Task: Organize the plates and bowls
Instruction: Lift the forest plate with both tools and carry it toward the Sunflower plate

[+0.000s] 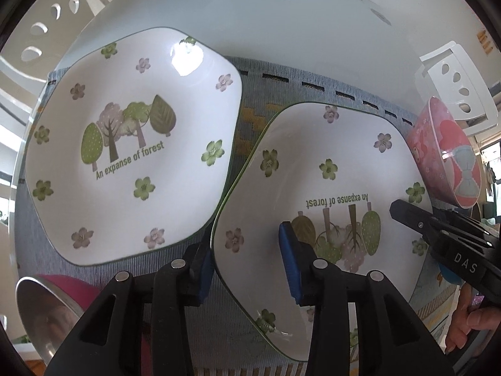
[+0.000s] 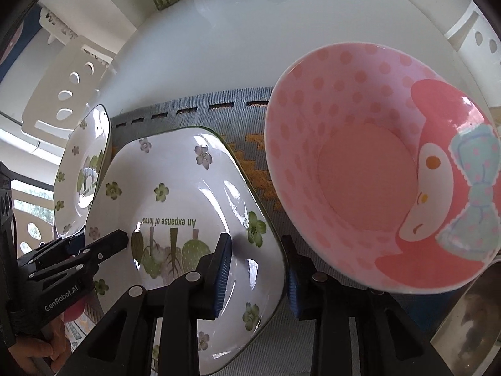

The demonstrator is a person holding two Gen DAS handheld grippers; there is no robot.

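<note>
**A:** Where are your two hands just now?

**B:** Both are on the nearer plate (image 1: 338, 169), the one whose "An expanse of forest" print reads upside down to me. My left gripper (image 1: 247, 269) straddles its left edge: one blue pad sits outside the rim, the other over the inside. My right gripper (image 2: 256, 279) straddles the opposite edge the same way.

**A:** Are you gripping it?

**B:** On the right, yes, the pads look closed on the rim. On the left there is a gap between the pads and the rim, so I count that one as open around the edge, not clamped.

**A:** And how does the plate lie?

**B:** On the grey woven mat (image 1: 260, 100), tilted, its left edge raised and overlapping the rim of the second plate (image 1: 131, 144). That second one lies flat on the mat, print the right way up.

**A:** The bowls?

**B:** A pink bowl (image 2: 369, 169) with dots and a cartoon face stands just beside the held plate, on its right. A metal bowl (image 1: 47, 316) with a pink outside sits near my left gripper, at the mat's near corner. The mat lies on a white table (image 2: 250, 40).
</note>
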